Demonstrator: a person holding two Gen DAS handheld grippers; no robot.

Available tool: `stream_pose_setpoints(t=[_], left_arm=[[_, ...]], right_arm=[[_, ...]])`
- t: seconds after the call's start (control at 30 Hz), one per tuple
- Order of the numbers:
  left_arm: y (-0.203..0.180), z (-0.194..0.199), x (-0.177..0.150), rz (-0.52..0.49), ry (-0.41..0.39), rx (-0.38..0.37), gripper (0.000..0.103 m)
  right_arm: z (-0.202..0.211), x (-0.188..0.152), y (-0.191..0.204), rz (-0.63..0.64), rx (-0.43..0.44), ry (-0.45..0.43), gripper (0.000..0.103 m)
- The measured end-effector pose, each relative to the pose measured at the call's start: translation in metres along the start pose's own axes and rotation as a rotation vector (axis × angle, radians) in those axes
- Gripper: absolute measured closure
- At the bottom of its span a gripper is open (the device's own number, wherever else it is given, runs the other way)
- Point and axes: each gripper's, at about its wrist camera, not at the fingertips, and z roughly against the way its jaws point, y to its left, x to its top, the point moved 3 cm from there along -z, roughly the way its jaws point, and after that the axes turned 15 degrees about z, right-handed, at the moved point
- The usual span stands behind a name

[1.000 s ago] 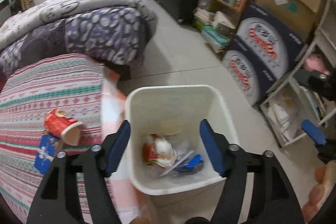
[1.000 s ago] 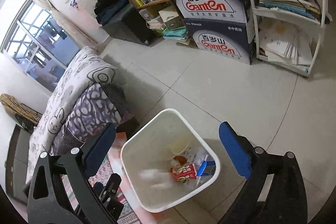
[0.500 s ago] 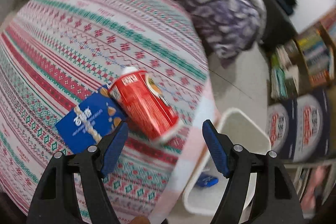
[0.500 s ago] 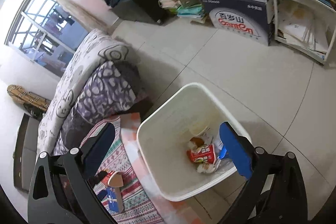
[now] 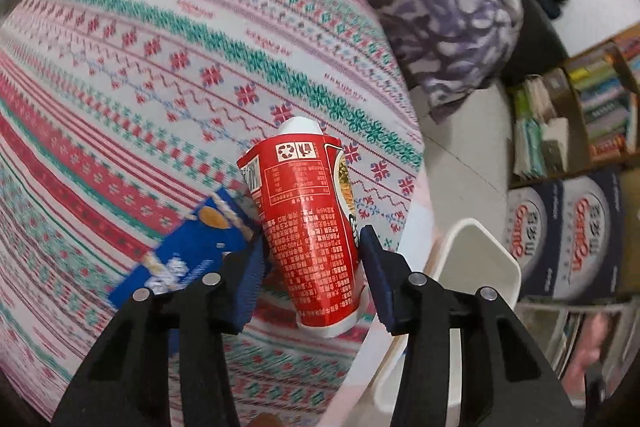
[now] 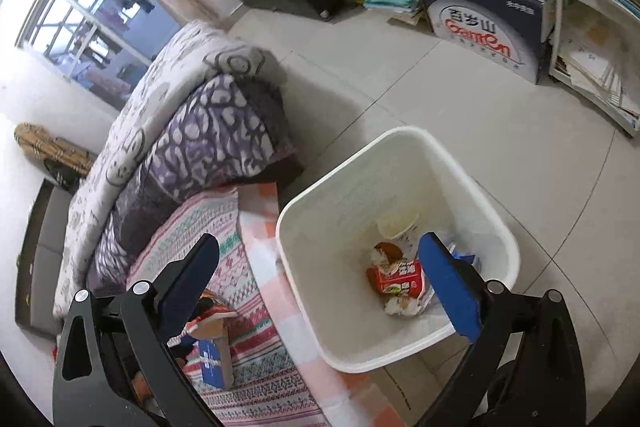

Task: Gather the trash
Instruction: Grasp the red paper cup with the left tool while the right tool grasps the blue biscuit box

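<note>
On the patterned bedspread [image 5: 168, 75] a blue snack box [image 5: 188, 247] lies flat at the left, its near end tucked under the left gripper's [image 5: 312, 259] left pad and its corner just beside the red noodle cup [image 5: 308, 223]. The cup lies on its side on the spread, near the bed's edge. Its long axis runs from the gripper up and away, leaning a little to the left; the narrow white base points away toward the bed's middle, the wide rim end points back toward the gripper. The left gripper's jaws have just been closing, with the cup between them. The pads stand right at the cup's sides near the wide end, and I cannot tell if they press on it.

To the right, past the bed's edge, the white bin [image 5: 484, 267] stands on the tiled floor, with a purple quilt [image 5: 440, 15] heaped behind it and bookshelves [image 5: 580, 107] and dark blue water cartons [image 5: 572, 239] further right.

The right gripper [image 6: 320, 275] hangs over the bin's near rim with jaws wide apart and nothing between them. In the bin lie a red wrapper [image 6: 396, 275] and crumpled scraps.
</note>
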Motion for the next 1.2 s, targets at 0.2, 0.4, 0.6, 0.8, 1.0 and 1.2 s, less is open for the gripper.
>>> stream_pose_setpoints(t=[0.2,0.4,0.6,0.8,1.0,1.2], left_arm=[[0.036,0.07,0.018,-0.066,-0.146,-0.043,0.057],[0.098,0.151,0.03,-0.106,-0.381,0.032,0.056],[0.162,0.188,0.038,-0.065,-0.471,0.063,0.056],[0.185,0.208,0.042,-0.059,-0.499,0.06,0.056],[0.191,0.213,0.043,-0.068,-0.503,0.053,0.055],[0.2,0.21,0.046,-0.066,-0.467,0.038,0.055]], right_arm=[[-0.026,-0.025,0.057,0.146,0.004,0.068,0.007],[-0.066,-0.069,0.129,0.295,0.042,0.178,0.007],[-0.106,-0.113,0.189,0.351,0.003,0.259,0.007],[-0.143,-0.142,0.229,0.44,-0.16,0.287,0.007],[-0.146,-0.156,0.235,0.512,-0.212,0.255,0.035],[-0.112,-0.146,0.261,0.574,0.047,0.17,0.051]])
